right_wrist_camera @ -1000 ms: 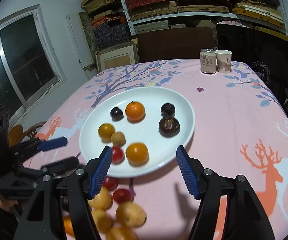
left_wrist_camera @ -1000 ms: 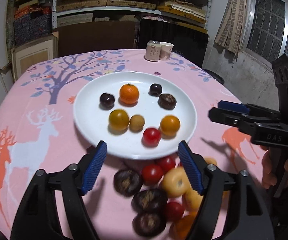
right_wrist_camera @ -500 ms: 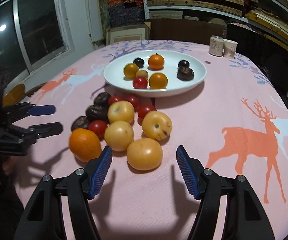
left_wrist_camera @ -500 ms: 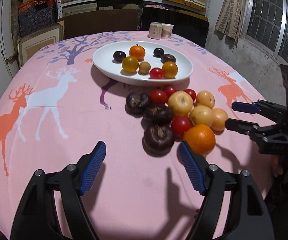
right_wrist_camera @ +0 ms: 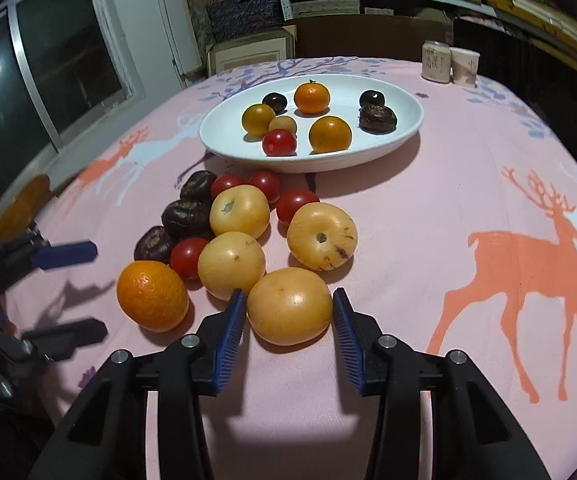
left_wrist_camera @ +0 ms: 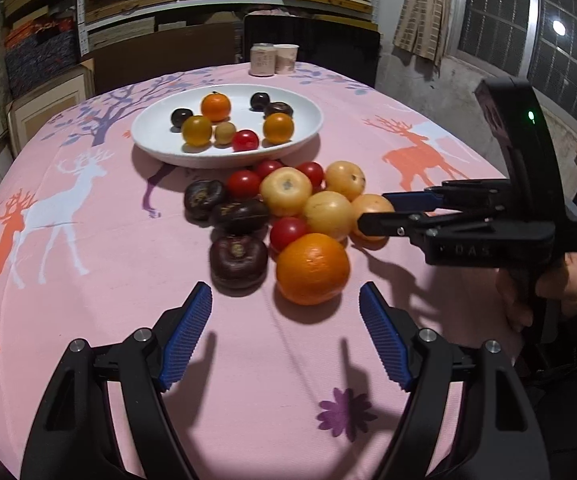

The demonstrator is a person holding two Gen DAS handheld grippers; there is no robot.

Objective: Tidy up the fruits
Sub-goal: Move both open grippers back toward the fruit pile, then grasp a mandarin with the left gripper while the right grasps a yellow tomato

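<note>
A pile of loose fruit lies on the pink tablecloth: yellow apples, red tomatoes, dark purple fruits and an orange (left_wrist_camera: 312, 268). My right gripper (right_wrist_camera: 288, 320) has its jaws closing around the nearest yellow apple (right_wrist_camera: 289, 311), blue pads just beside its sides, on the cloth. It also shows in the left wrist view (left_wrist_camera: 372, 216). My left gripper (left_wrist_camera: 284, 336) is open and empty, just short of the orange and a dark fruit (left_wrist_camera: 238, 260). A white plate (left_wrist_camera: 308, 128) behind the pile holds several small fruits.
A can (left_wrist_camera: 262, 60) and a paper cup (left_wrist_camera: 286, 58) stand at the table's far edge. Shelves and boxes fill the wall behind. The table's edge curves away to the left and right.
Both grippers pulled back from the plate, then moved in toward the pile. The right jaws narrowed around the nearest yellow apple. The left gripper stayed open.
</note>
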